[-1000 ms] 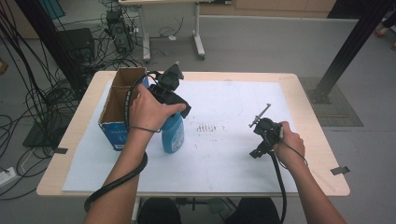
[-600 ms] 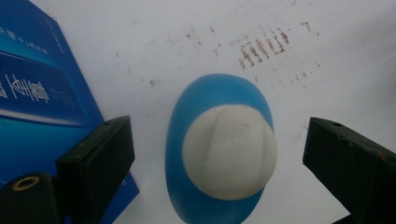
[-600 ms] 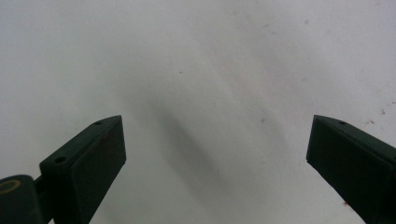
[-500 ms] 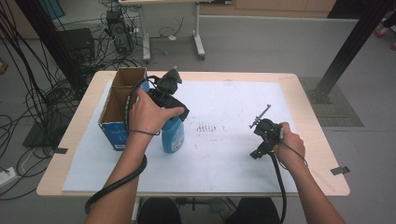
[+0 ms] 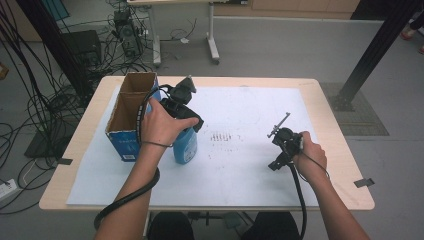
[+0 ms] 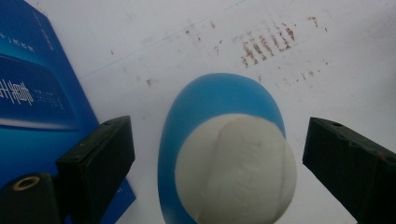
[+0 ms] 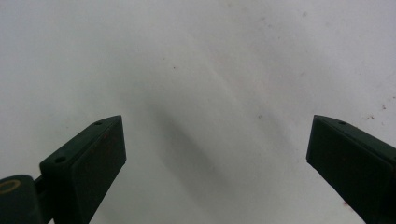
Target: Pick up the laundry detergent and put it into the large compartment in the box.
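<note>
A blue bottle (image 5: pixel 185 148) with a white cap (image 6: pixel 236 168) stands upright on the white paper, right beside a blue cardboard box (image 5: pixel 123 145). My left gripper (image 5: pixel 186 126) hovers just over the cap and points down at it. In the left gripper view this gripper (image 6: pixel 217 144) is open, its jaws wide on either side of the cap without touching it, and the box (image 6: pixel 37 84) lies at the left. My right gripper (image 5: pixel 282 147) is held low over the paper at the right. In the right gripper view it (image 7: pixel 217 140) is open with bare paper between its jaws.
The box's top is open, showing brown inner walls (image 5: pixel 131 102). A white paper sheet (image 5: pixel 240 190) covers most of the wooden table (image 5: pixel 345 175). Rusty marks (image 5: pixel 223 137) dot the middle of the sheet. Cables and table legs stand on the floor beyond the far edge.
My left hand and gripper have shifted very slightly over the bottle. The bottle, the box and my right gripper stay where they were.
</note>
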Available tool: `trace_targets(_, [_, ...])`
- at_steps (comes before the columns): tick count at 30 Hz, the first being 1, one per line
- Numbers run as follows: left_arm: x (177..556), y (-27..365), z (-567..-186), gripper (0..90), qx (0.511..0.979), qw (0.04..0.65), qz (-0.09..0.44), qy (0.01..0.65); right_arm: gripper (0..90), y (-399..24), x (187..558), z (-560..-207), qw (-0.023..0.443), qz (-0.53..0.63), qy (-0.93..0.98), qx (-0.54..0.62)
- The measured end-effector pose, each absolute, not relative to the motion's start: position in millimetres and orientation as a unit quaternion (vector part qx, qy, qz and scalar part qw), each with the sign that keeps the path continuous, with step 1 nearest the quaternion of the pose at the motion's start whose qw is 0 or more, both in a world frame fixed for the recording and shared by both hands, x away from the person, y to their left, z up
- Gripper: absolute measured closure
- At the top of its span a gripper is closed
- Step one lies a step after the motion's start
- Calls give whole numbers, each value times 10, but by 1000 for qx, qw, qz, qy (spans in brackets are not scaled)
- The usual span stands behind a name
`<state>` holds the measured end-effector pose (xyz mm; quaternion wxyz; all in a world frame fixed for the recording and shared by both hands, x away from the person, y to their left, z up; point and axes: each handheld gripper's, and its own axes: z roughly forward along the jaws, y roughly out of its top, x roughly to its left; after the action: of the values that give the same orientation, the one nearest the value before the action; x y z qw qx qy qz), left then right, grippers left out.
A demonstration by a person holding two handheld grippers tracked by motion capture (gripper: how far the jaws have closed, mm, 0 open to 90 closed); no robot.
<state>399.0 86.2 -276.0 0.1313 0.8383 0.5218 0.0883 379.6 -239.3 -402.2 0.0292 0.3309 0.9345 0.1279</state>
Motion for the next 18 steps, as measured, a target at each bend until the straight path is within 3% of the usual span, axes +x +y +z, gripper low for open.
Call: trace_targets(18, [3995,890,-2902,93,836,132,84,526,43,-2380,3804,-4033,30,126,934,334])
